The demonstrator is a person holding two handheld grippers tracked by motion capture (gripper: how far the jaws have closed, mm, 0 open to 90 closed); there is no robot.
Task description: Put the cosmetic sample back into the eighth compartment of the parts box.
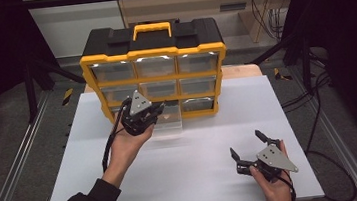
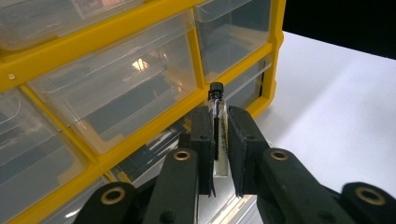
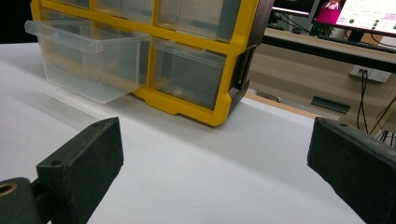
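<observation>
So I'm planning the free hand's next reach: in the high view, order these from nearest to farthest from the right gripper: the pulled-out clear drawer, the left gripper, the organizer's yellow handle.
1. Pulled-out clear drawer, bottom row, up and left of the right gripper.
2. Left gripper, just left of that drawer, holding a small vial.
3. Yellow handle, on top of the organizer, at the far edge.

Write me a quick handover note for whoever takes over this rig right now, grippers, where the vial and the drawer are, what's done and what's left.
Left gripper: shut on a small clear vial with a black cap, held above the pulled-out drawer.
Right gripper: open, holding nothing, low over the white table at the near right.
Organizer: yellow and black, standing at the back of the table; its bottom middle clear drawer is pulled out.
Done: drawer opened, vial gripped.
Left, probably: lower the vial into the open drawer, release it, push the drawer shut.
</observation>
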